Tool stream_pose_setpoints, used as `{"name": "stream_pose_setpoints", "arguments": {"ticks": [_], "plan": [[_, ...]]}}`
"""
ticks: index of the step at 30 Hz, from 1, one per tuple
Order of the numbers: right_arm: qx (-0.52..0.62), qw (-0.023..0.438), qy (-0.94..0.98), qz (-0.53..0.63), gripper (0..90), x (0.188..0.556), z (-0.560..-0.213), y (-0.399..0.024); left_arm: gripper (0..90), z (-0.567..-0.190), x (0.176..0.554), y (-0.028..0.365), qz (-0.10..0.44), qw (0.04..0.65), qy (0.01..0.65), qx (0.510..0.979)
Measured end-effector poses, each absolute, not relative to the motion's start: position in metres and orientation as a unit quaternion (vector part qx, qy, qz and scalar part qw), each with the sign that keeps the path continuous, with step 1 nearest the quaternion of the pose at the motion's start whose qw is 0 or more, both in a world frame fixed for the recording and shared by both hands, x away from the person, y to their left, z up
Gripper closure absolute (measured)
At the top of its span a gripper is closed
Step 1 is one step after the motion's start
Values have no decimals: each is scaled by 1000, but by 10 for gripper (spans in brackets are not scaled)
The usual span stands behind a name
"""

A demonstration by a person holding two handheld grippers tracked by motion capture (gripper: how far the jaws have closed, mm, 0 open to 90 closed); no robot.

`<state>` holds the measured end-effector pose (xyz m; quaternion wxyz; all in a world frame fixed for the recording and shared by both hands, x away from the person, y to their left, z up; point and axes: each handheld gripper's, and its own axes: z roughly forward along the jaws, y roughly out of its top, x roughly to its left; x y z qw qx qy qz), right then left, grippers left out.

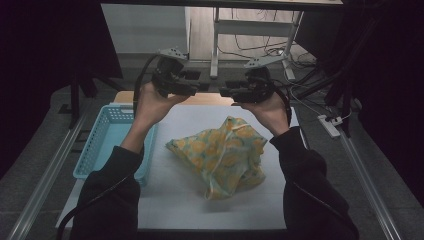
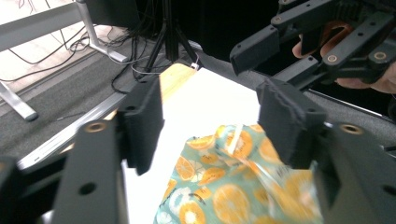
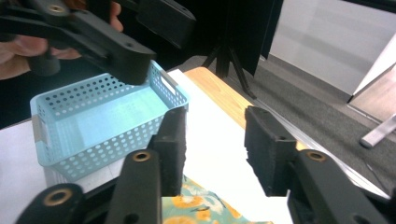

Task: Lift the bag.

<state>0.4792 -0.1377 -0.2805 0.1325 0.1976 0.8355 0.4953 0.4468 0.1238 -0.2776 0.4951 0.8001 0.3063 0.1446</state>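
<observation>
Item: teal-green cloth w/ orange-slice print, soft thin fabric, poss. a bag or wrap; can't tell which. State: crumpled, loosely heaped, folds and creases throughout, one corner peaked up toward far side. Pose: lying free, nothing touching it. Loc.: on white sheet covering table, approx. centre, slightly right; pale blue perforated plastic basket sits near, to its left, not touching. Print: yellow-orange citrus rounds, some white patches.

High view dim, edges dark; gripper views brighter, white table glaring, near jaws soft.
</observation>
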Motion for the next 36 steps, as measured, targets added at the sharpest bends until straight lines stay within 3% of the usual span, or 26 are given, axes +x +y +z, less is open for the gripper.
{"name": "stream_pose_setpoints", "arguments": {"ticks": [12, 20, 30, 36], "plan": [[217, 125, 832, 496, 391, 472, -308, -157, 125, -313, 431, 132, 143, 464, 325, 812], [225, 122, 825, 503, 289, 464, -324, -172, 78, -339, 420, 149, 122, 467, 348, 804], [234, 123, 830, 491, 255, 448, -345, -189, 29, -365, 397, 171, 111, 476, 361, 794], [241, 120, 832, 486, 185, 438, -358, -197, 0, -381, 381, 182, 108, 473, 372, 791]]}}
